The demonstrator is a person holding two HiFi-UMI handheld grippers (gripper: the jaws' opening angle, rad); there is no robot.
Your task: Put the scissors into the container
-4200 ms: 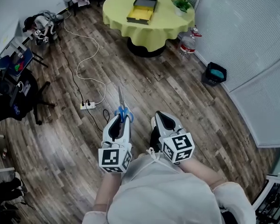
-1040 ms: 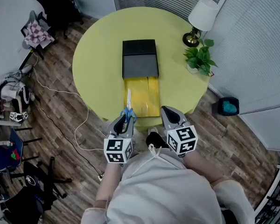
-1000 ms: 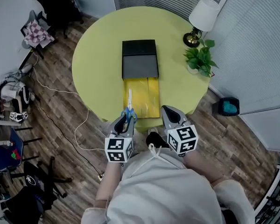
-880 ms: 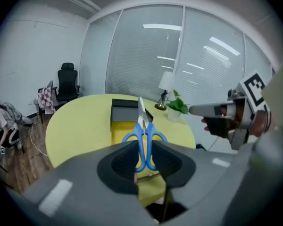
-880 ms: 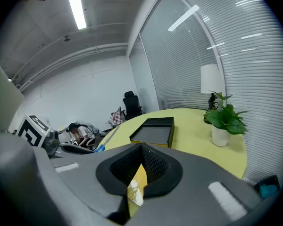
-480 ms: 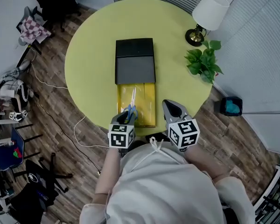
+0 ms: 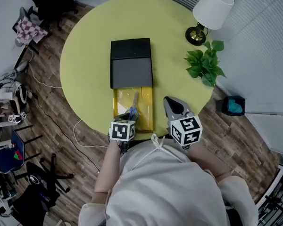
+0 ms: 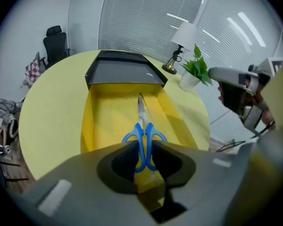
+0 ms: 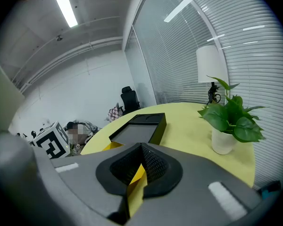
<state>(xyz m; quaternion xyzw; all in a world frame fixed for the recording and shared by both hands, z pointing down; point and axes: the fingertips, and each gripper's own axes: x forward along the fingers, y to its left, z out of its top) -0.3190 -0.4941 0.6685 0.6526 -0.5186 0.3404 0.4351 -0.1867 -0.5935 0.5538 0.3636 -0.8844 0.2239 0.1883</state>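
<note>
The scissors (image 7: 133, 108) have blue handles, and their blades point away from me. My left gripper (image 7: 129, 117) is shut on the handles (image 8: 144, 142) and holds the scissors low over the container's open yellow drawer (image 7: 145, 112). In the left gripper view the blades (image 8: 140, 108) reach out along the drawer floor (image 8: 106, 121) towards the black box (image 8: 125, 72) behind it. My right gripper (image 7: 169, 101) hovers at the table's near edge, just right of the drawer, shut and with nothing in it. The black box (image 9: 139, 128) also shows in the right gripper view.
A round yellow table (image 7: 85, 55) carries a white-shaded lamp (image 7: 212, 8) and a potted plant (image 7: 205, 65) at its right side. A dark bin (image 7: 233, 106) stands on the wooden floor to the right. Chairs, bags and a white cable (image 7: 78, 131) lie to the left.
I have come up to the table. The left gripper has carried the scissors forward, from beyond the table edge to over the yellow drawer. The right gripper kept pace beside it.
</note>
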